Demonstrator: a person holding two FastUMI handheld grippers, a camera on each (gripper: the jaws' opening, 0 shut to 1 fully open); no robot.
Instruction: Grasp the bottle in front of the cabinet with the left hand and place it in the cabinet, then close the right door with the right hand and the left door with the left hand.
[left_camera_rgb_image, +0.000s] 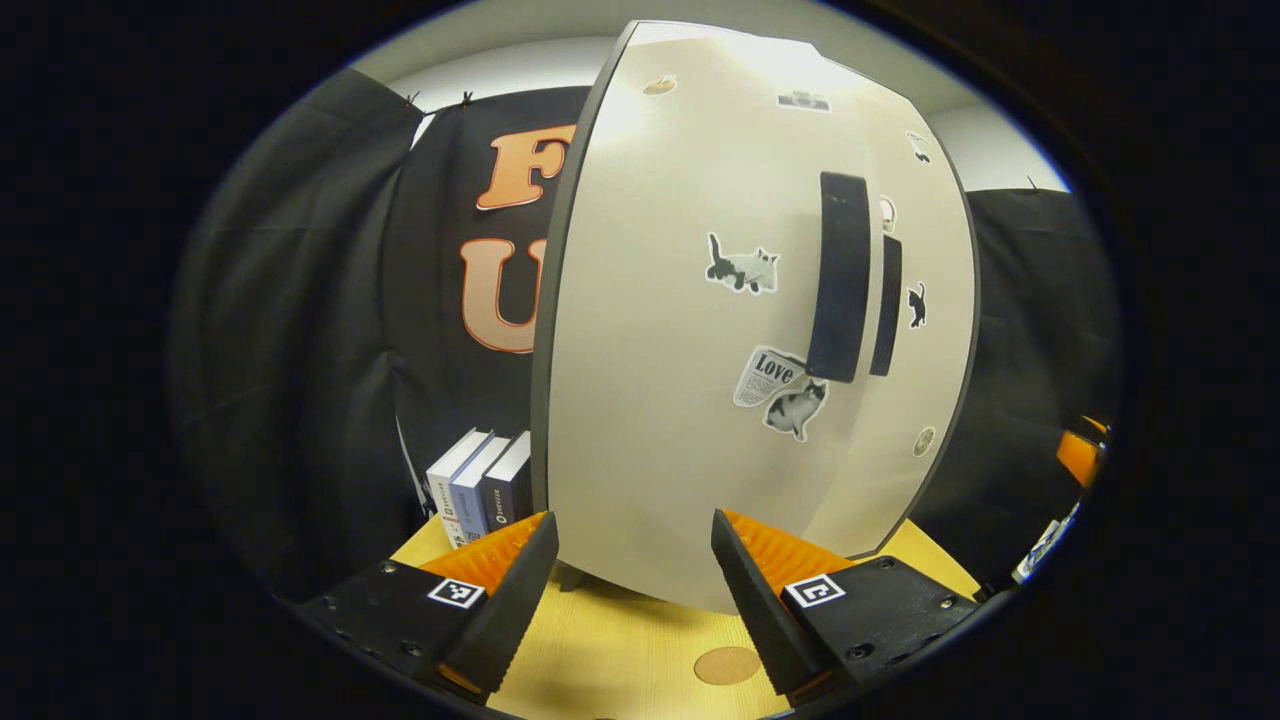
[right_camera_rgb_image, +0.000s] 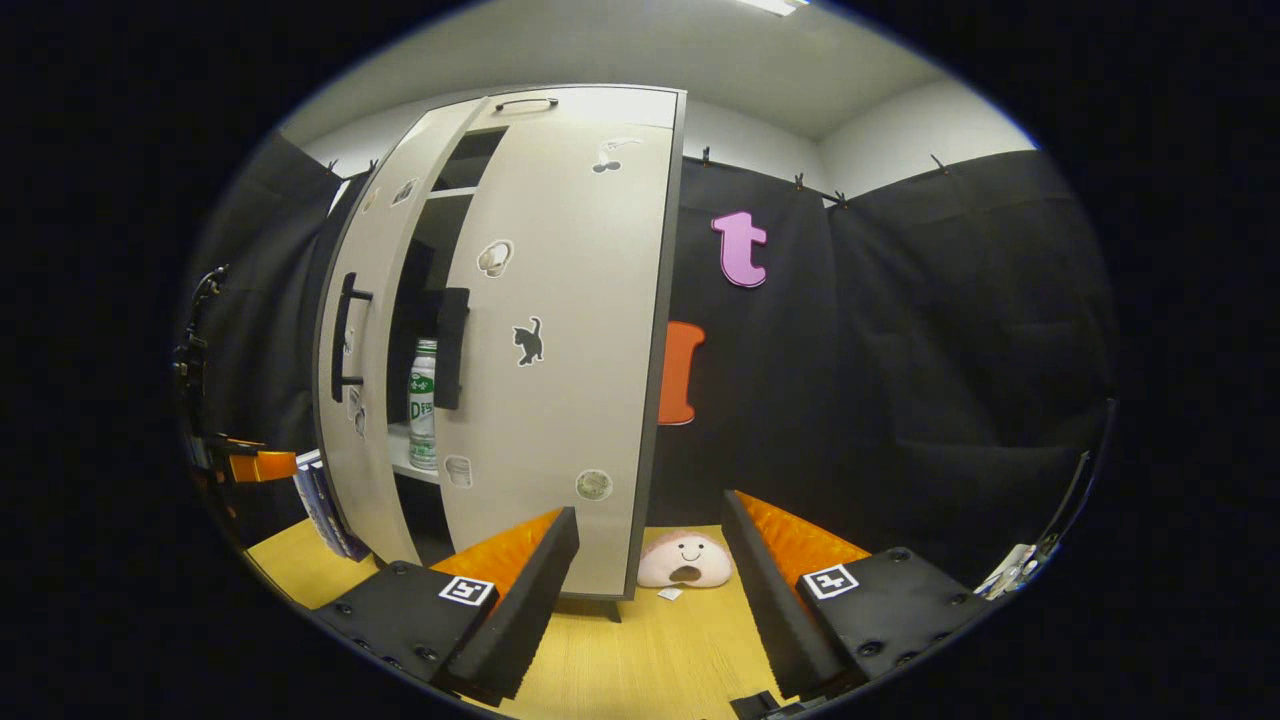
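Cabinet (right_camera_rgb_image: 560, 330): tall, pale, standing on the wooden tabletop (right_camera_rgb_image: 640, 650); I judge the task well past its midpoint. Right door (right_camera_rgb_image: 560, 380): in my right gripper view it looks nearly closed, though I cannot tell whether it is seated against the frame. Left door (left_camera_rgb_image: 680, 350): not yet shut; in the right gripper view it stands ajar with a narrow dark gap between the two doors, and in my left gripper view its face looms directly ahead, its dark handle (left_camera_rgb_image: 840, 275) up and to the right. Bottle (right_camera_rgb_image: 424, 405): upright on a shelf inside the cabinet, seen through that gap, so the placing is done; closing the left door is what remains. Left gripper (left_camera_rgb_image: 635, 590): fingers spread wide, holding nothing, close to the lower part of the left door. Right gripper (right_camera_rgb_image: 650, 590): fingers likewise spread, holding nothing, low in front of the cabinet's right corner. Open room: bare tabletop under both grippers; a row of books (left_camera_rgb_image: 480, 485) stands beside the left door's outer edge, a small plush toy (right_camera_rgb_image: 686, 562) lies just right of the cabinet's foot, and neither seems to block the door's inward swing.
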